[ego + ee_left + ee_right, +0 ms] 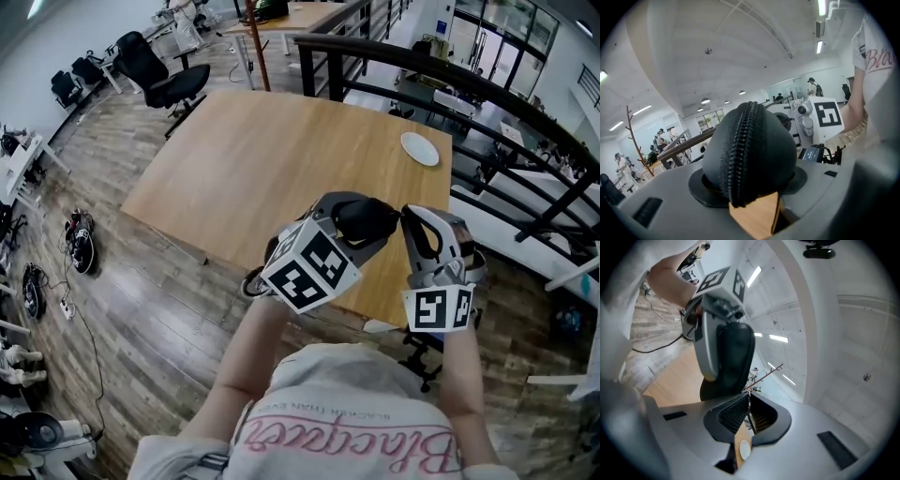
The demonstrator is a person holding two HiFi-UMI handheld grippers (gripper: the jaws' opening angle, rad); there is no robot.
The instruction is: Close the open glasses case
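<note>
A black zippered glasses case [364, 218] is held up in the air above the near edge of the wooden table [253, 159]. My left gripper [373, 231] is shut on it. In the left gripper view the case [750, 150] fills the jaws, its zipper line running up the middle with the teeth meshed. My right gripper [404, 215] comes in from the right, and its tips touch the case's end. In the right gripper view the right gripper [749, 395] has its pads together right at the case [736, 352]. Whether they pinch a zipper pull is hidden.
A white plate [419, 148] lies at the table's far right corner. A dark railing [450, 75] runs behind and to the right of the table. A black office chair [159, 75] stands at the far left, and cables [80, 239] lie on the wooden floor.
</note>
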